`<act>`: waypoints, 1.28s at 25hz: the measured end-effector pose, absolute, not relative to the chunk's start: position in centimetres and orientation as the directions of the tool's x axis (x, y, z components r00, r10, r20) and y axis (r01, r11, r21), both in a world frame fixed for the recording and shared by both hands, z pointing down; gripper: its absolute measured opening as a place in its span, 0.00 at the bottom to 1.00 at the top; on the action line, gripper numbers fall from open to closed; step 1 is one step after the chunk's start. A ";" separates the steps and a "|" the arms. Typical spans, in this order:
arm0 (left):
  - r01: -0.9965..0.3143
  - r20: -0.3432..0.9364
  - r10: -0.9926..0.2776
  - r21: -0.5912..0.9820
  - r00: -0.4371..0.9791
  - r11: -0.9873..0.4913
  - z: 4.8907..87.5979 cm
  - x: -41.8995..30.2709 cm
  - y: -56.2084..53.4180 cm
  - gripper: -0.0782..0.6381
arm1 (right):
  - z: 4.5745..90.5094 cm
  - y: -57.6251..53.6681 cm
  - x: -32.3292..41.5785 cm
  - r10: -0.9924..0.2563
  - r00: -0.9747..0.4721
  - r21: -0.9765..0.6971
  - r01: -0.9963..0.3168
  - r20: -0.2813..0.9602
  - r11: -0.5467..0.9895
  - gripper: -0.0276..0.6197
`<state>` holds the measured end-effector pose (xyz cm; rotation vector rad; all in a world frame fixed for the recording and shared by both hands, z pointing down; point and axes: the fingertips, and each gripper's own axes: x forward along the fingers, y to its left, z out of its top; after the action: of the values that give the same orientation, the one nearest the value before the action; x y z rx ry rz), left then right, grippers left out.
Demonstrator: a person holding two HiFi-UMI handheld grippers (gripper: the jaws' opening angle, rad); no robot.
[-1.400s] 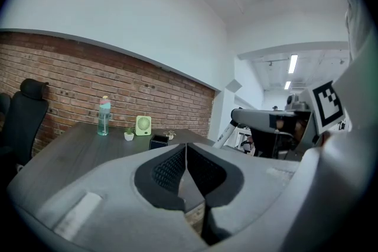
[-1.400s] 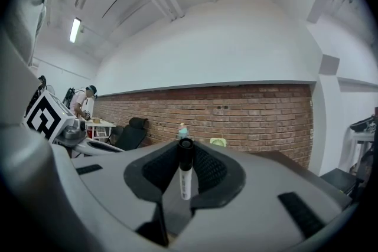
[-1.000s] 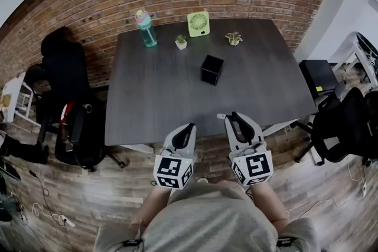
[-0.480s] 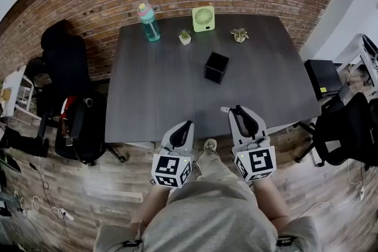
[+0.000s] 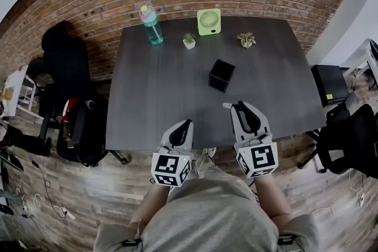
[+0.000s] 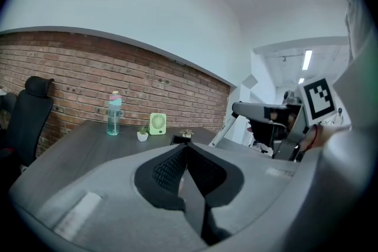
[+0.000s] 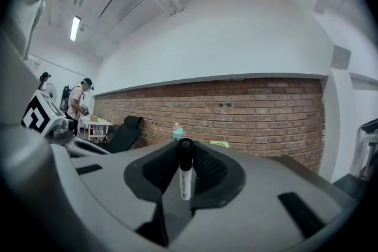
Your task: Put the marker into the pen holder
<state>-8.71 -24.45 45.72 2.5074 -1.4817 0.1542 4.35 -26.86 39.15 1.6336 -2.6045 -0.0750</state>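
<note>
Dark grey wood-grain table [image 5: 153, 91] carries the black, square, open-topped pen holder [image 5: 221, 75] near its centre, well apart from both grippers, which hover at the near edge. The right gripper [image 5: 237, 109] has its jaws clamped on the white-barrelled, black-capped marker [image 7: 185, 177]. The marker sits crosswise to the jaws with its capped end standing clear of the pads, presumably so that one end can be lowered into the holder's mouth. The left gripper [image 5: 188, 124] has its jaws pressed together with nothing between them and appears to play no part. The marker is thus in hand but not yet over the holder, so the carry across the table is the step to come.
</note>
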 end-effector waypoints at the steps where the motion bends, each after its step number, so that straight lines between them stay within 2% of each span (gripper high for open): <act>1: -0.874 0.204 -0.851 0.139 0.485 -0.465 45.7 -8.7 -25.0 0.14 | 39.2 -27.5 4.4 -0.900 -0.434 0.076 -0.897 0.032 0.435 0.16; 17: -0.881 0.231 -0.850 0.146 0.473 -0.450 45.9 -8.2 -32.6 0.14 | 39.6 -36.8 5.8 -0.902 -0.427 0.089 -0.898 0.060 0.431 0.16; 32: -0.881 0.257 -0.843 0.150 0.473 -0.448 46.5 -7.5 -36.2 0.14 | 43.4 -42.5 6.5 -0.899 -0.418 0.078 -0.899 0.131 0.430 0.16</act>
<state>-7.46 -36.17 46.54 2.4611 -1.4753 0.2096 6.54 -42.48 43.40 1.6001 -2.5240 0.0073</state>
